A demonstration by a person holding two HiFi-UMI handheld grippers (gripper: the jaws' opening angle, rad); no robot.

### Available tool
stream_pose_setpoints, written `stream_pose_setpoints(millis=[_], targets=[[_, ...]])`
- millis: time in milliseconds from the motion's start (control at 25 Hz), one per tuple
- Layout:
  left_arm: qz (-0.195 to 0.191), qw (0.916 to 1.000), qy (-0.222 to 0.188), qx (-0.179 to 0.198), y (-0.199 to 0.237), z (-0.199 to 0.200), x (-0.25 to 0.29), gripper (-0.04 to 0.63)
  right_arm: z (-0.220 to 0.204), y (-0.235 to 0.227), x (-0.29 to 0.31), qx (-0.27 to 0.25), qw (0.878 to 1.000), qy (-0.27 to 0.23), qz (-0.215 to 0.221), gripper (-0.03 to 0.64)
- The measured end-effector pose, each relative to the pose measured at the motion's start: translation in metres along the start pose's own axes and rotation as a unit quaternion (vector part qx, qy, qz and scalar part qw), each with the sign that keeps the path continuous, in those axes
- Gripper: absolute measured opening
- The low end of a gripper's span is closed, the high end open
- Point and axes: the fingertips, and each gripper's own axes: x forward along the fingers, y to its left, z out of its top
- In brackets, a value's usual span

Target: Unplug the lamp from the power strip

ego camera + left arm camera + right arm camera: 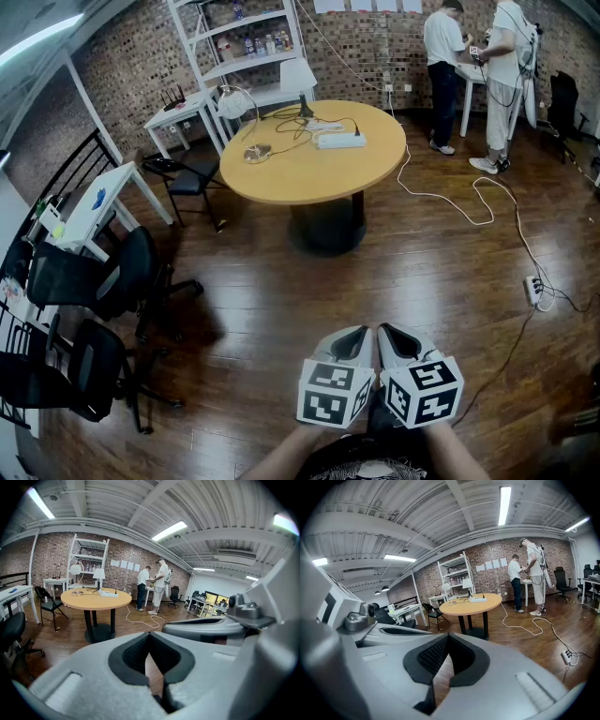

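Observation:
A round wooden table (pixel 309 173) stands across the room. On it lie a white power strip (pixel 339 141), a white gooseneck lamp (pixel 234 101) with a round base, and a shaded lamp (pixel 298 77), with dark cords between them. My left gripper (pixel 352 342) and right gripper (pixel 398 339) hang side by side low in the head view, far from the table. Both are shut with nothing between the jaws. The left gripper view shows its tips (pixel 149 634) meeting, with the table (pixel 96 603) beyond. In the right gripper view the tips (pixel 449 636) also touch, and the power strip (pixel 478 600) shows far off.
Two people (pixel 469 56) stand at a white table at the back right. A white cable (pixel 450 192) runs over the wood floor, and a second strip (pixel 534 289) lies at the right. Black office chairs (pixel 94 281), a folding chair (pixel 192 178) and white shelves (pixel 248 47) line the left.

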Motion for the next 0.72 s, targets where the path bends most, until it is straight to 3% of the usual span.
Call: stream_pose_setpoints(millis=[720], targets=[[0.052, 0.9986, -0.014, -0.004, 0.039, 0.126, 0.179, 0.000, 0.115, -0.150, 0.109, -0.004, 0.999, -0.032, 0.040, 0.000]])
